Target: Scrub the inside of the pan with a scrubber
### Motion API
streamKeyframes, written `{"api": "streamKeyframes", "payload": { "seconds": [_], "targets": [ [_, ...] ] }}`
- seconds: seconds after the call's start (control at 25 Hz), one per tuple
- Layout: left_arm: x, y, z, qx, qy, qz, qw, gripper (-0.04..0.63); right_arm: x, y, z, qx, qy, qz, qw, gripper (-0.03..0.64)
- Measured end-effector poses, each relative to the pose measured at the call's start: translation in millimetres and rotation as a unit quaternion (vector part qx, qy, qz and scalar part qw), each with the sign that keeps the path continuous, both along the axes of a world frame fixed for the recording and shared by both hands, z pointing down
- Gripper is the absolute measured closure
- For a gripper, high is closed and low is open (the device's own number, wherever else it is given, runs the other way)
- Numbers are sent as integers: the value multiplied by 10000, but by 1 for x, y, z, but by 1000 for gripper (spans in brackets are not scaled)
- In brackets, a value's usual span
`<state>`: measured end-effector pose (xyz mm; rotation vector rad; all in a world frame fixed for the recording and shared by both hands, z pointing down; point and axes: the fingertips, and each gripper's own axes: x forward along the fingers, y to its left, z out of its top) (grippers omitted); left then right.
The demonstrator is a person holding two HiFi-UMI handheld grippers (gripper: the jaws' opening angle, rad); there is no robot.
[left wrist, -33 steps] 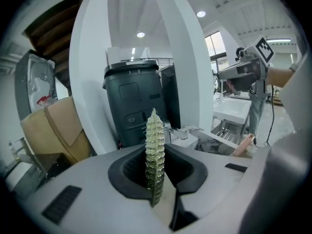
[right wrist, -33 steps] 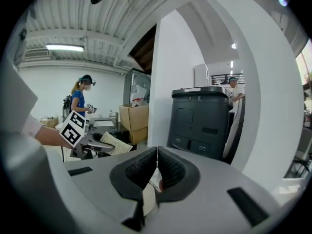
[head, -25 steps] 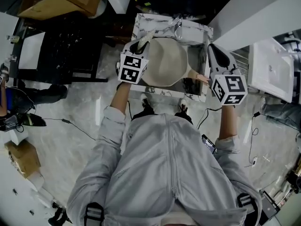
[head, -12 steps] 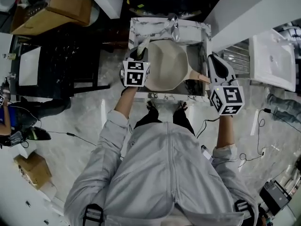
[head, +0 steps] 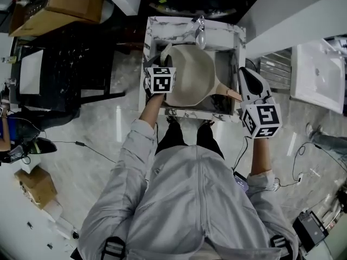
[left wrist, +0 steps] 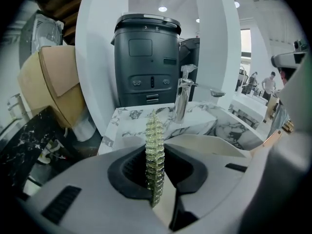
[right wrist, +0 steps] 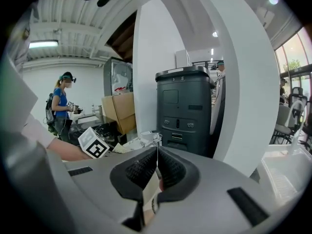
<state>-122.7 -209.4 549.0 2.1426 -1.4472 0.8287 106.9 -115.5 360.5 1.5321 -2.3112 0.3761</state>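
pan (head: 192, 72) in sink (head: 162, 26); my left hand-held gripper (left wrist: 155, 177) clamps scrubber (left wrist: 155, 145) at its rim, right hand-held gripper (right wrist: 157, 165) pinches handle (head: 225, 91). risk: scrubbing force may twist handle loose, dropping pan.

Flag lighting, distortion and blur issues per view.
Head view: dim, fisheye, dark corners, pale pan readable. Left gripper view: strong barrel bending, scrubber sharp, small ceiling-light hotspots. Right gripper view: bright windows at right edge, near jaw bodies soft.

Head view looks steeply down on the sink (head: 162, 27); both gripper views, level, share the dark bin (left wrist: 146, 57) (right wrist: 183, 108).
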Motion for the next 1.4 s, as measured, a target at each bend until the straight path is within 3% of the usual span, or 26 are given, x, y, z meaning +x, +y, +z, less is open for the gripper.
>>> {"api": "streamKeyframes", "payload": {
  "seconds": [0.2,0.32,0.48,0.72,0.8,1.0,1.12,1.28,1.4],
  "targets": [
    [1,-14,28,-141,-19,-443,9989,523,4,-6,13,-111,-61,68,9999,581],
    [1,-21,46,-243,-156,-457,9985,522,2,-9,18,-138,-81,90,9998,581],
    [8,-24,69,-324,-587,-23,9977,522,2,-11,24,-177,-94,138,9997,581],
    [27,-21,91,-407,-956,766,9916,522,5,-10,36,-304,-94,210,9993,581],
    [37,-19,99,-487,-1128,1179,9854,523,7,-10,39,-332,-91,229,9991,581],
    [57,-14,120,-756,-1624,2125,9606,522,13,-5,45,-408,-89,312,9986,581],
    [65,-14,126,-906,-1450,2098,9627,522,19,-1,48,-458,-83,373,9982,581],
    [77,-19,129,-991,-764,1673,9779,522,27,2,52,-514,-54,459,9976,581],
    [90,-26,127,-894,-244,1527,9839,522,32,3,56,-550,-54,525,9971,581]
  ]
}}
